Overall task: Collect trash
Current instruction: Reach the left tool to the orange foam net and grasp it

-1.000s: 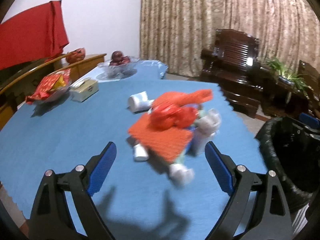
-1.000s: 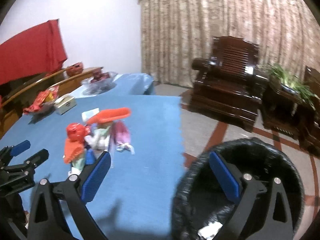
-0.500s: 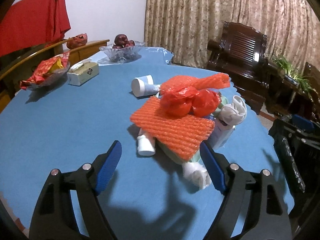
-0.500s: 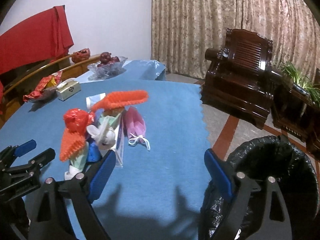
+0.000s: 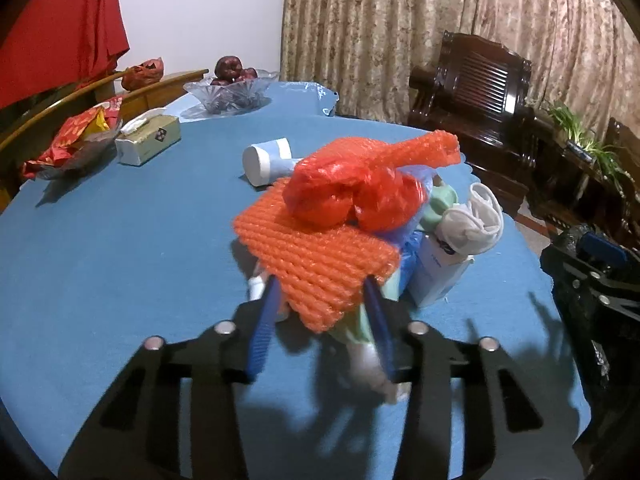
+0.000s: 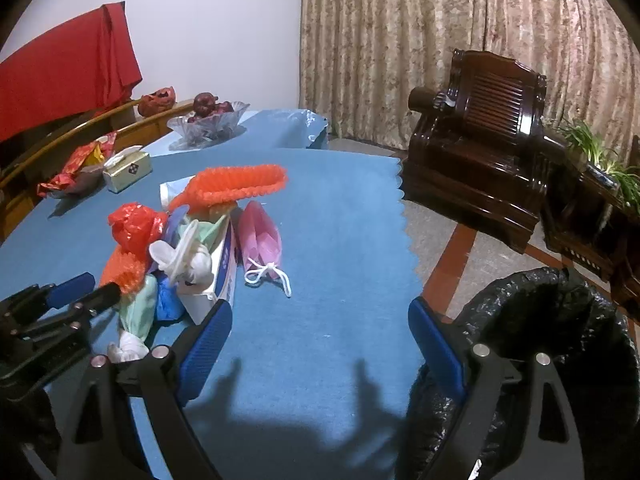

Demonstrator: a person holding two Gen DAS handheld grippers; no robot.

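L claw [image 5: 322, 312] closed on near corner of orange foam net [image 5: 316, 256], atop trash pile, mid table [image 5: 120, 264]. R claw [image 6: 320, 344] open, empty, beside bin [image 6: 560, 320]. Net to be lifted slowly (red bag [image 5: 352, 196] resting on it, may roll off).

Matt blue cloth covers the table [image 6: 328, 208], its edge cut in scallops. Orange foam netting [image 5: 316, 256], ribbed and bumpy, lies on the pile under a crinkly, glossy red plastic bag [image 5: 352, 196]. A soft white mask [image 5: 474, 218] sits on a smooth carton [image 5: 434, 280]. The left hand-held gripper [image 5: 322, 312] is matt black plastic with ridged blue pads [image 5: 264, 330] and shiny metal bolts. The bin liner [image 6: 532, 320] is wrinkled glossy black plastic. Polished dark wood chair [image 6: 480, 152]; cut-glass bowl [image 5: 230, 94].
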